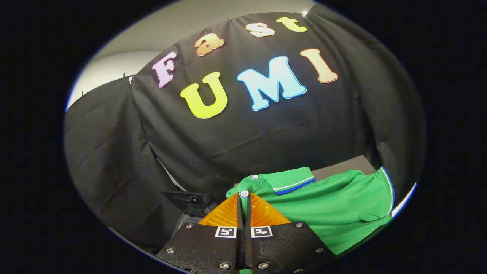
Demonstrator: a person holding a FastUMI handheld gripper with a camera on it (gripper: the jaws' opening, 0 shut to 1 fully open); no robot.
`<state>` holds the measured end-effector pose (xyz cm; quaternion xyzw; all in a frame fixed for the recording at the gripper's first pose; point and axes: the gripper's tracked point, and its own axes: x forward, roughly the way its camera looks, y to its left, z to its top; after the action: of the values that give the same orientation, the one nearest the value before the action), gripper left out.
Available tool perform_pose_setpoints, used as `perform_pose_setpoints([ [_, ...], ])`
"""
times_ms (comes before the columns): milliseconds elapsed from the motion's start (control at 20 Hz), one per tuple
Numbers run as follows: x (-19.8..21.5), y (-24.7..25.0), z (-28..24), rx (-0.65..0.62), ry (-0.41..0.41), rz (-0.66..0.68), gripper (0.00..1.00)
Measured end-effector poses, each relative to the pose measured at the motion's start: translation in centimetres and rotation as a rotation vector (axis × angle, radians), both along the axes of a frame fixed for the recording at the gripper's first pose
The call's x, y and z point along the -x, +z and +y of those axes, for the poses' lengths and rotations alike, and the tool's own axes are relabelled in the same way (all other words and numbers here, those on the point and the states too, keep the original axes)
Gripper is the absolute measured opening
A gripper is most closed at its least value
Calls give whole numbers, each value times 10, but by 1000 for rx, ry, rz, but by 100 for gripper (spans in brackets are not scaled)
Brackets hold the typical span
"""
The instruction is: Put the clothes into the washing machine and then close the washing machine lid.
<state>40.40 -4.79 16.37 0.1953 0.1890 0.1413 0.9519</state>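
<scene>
Black cloth (266,133) hangs in creased folds as the booth's wall, filling nearly everything beyond the fingers, with a strip of pale grey room wall (125,68) showing above its top edge on one side.

The task's garment is a green polo shirt (335,209). It hangs from the gripper (244,207), spreading out to the side of the fingers and in front of the black cloth. Its collar (291,180), trimmed with a white and a blue line, is folded over just beyond the fingertips, and a short sleeve with the same trim on its cuff lies at the shirt's far end. Two small white buttons show on the placket: one (254,177) near the collar and one (244,193) right at the fingertips.

The gripper's two fingers are drawn nearly together, with only a thin slot between the ridged pads (262,213). A narrow strip of green fabric runs down through that slot, so the fingers are pinching the shirt at its button placket, and both pads press on the cloth. Each finger carries a small square black-and-white marker (225,231) just behind its pad, set on the bolted dark body of the gripper.

To the other side of the fingers, low and close behind them, a dark glossy panel (190,201) stands tilted up; what it belongs to cannot be told from here. A grey flat surface (342,169) peeks out just above the shirt's shoulder, against the foot of the cloth wall.
</scene>
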Motion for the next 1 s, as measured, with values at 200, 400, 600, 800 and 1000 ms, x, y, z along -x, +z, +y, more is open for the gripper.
perform_pose_setpoints([
  [200,2,17,35,-40,39,-25,0],
  [400,13,28,67,-57,75,-43,0],
  [600,20,39,105,-71,118,-63,0],
  [800,28,47,148,-83,171,-82,0],
  [1000,33,48,191,-102,225,-84,0],
])
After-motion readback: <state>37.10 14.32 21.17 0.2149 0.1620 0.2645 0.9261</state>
